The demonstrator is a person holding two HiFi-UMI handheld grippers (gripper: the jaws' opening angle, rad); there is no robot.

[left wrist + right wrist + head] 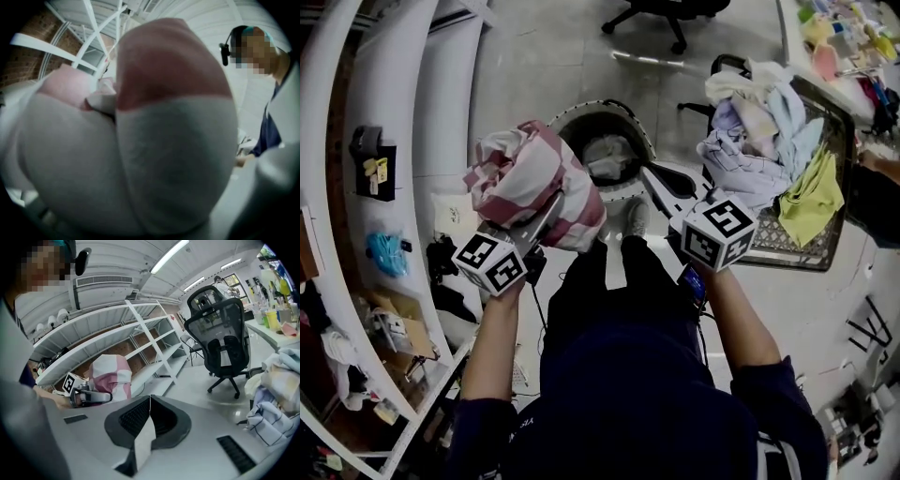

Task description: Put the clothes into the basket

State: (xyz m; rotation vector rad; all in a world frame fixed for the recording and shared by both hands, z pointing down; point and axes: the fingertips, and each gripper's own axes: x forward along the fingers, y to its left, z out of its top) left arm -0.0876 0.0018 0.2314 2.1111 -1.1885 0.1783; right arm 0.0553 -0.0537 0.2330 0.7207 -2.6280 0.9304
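My left gripper (540,221) is shut on a bundled pink-and-white striped cloth (534,178), held up above the floor just left of the round dark basket (630,117). That cloth (140,140) fills the left gripper view and hides the jaws. A pale garment (607,156) lies inside the basket. My right gripper (671,184) hangs to the right of the basket; its dark pads meet at the tip (150,404) and hold nothing. From the right gripper view the striped cloth (110,377) shows at the left, in the other gripper.
A heap of mixed clothes (769,122) fills a wire crate (820,239) at the right. White shelving (394,141) runs along the left. An office chair (225,343) stands behind, and a cluttered table (848,37) is at the top right. The person's legs are below the basket.
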